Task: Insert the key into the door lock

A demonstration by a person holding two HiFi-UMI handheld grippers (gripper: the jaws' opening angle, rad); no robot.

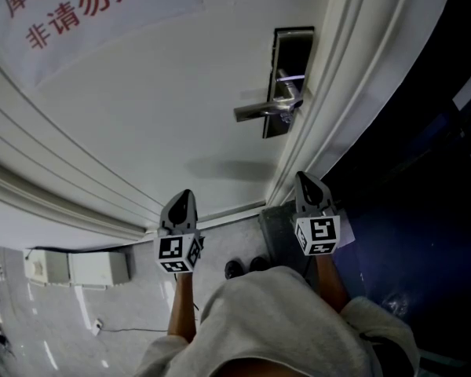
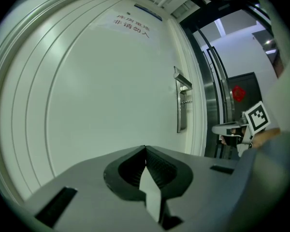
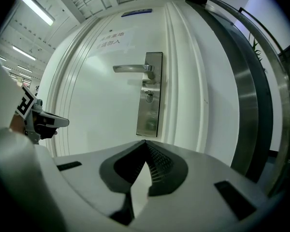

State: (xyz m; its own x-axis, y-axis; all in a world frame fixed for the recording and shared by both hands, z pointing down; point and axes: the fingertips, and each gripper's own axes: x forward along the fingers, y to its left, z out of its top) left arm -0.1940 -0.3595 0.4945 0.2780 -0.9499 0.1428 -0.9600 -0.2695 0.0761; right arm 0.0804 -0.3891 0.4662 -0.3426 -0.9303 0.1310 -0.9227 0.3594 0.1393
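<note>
Both tongs clenched on nothing: L gripper (image 1: 181,196) & R gripper (image 1: 301,177) have jaws pressed together, no key between either. The door lock (image 3: 149,94) sits at the latch edge of the door (image 1: 165,100), ahead of R gripper & a bit above it, well apart. L gripper is further off, nearer mid-door. Lock plate's long axis is vertical. The lever handle (image 3: 130,68) runs level toward the hinge side, w/ keyhole (image 3: 148,97) just below. Key: can't spot it in any view. No containers.

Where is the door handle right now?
The door handle sits upper right in the head view, on the metal lock plate of the white door, above the right gripper.
</note>
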